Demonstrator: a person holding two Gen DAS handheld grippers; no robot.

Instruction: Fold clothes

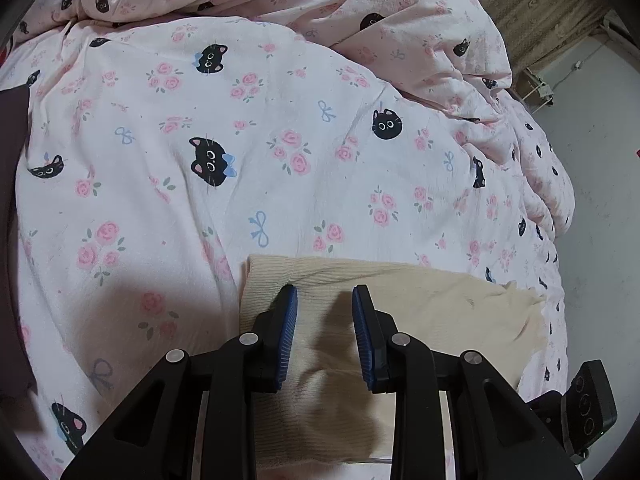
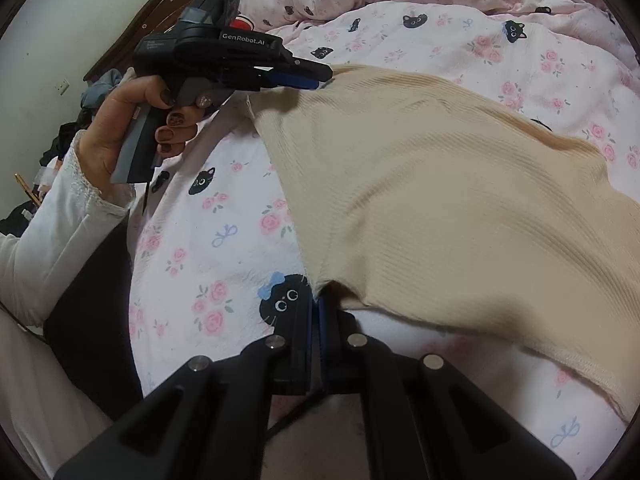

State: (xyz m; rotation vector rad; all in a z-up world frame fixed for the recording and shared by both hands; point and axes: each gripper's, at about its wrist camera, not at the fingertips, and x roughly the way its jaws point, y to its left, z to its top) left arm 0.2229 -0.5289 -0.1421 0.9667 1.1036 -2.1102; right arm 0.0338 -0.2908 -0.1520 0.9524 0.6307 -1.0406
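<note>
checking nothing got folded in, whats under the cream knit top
Around the cream knit top only the cat-print duvet shows. The right gripper pinches its near edge. Whatever lies beneath its middle is covered.

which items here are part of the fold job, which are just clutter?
Job:
- cream top
- left hand-held gripper, open above the top
- right hand-held gripper, shut on the top's edge

Lying about:
- cat-print duvet under the top
- clothes pile by the wall
- dark cloth at the left edge
</note>
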